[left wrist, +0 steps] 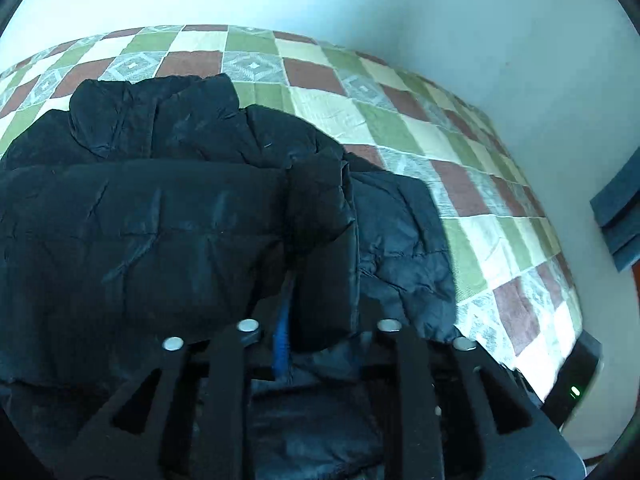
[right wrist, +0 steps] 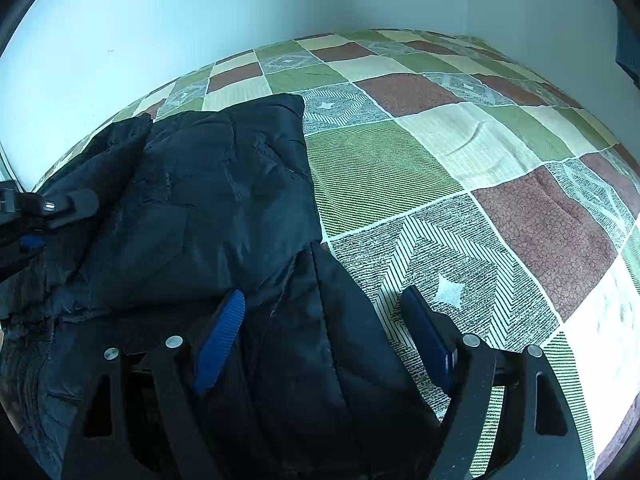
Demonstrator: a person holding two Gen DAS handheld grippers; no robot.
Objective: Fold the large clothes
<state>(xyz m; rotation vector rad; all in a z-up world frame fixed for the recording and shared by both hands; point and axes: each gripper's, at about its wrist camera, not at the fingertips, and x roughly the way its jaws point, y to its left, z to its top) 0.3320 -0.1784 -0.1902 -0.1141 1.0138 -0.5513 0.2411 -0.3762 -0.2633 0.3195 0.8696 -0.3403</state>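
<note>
- Item under work: a dark quilted puffer jacket (left wrist: 168, 216) lies bunched on the near-left part of a bed with a checked patchwork bedspread (left wrist: 400, 128); the bedspread's right and far parts are bare.
- Left gripper (left wrist: 316, 332): jaws part-way apart, with a fold of a padded sleeve (left wrist: 320, 240) standing in the gap. Only one blue pad (left wrist: 282, 336) shows, so I cannot tell whether the pads press the cloth.
- Right gripper (right wrist: 320, 336): jaws set wide, straddling the jacket's near-right edge (right wrist: 304, 340); blue fingers (right wrist: 222, 340) stand either side, not visibly pinching.
- Step judged in hand: laying a sleeve across the body. To do it well, set the sleeve flat and square before letting go, keep the right side anchored, then press trapped air out of the padding.
- Left wrist view alone shows the sleeve fold and a dark box with a green light (left wrist: 574, 390) beside the bed.
- Right wrist view alone shows the jacket's straight right edge, the open bedspread beyond, and the left tool entering at far left.
</note>
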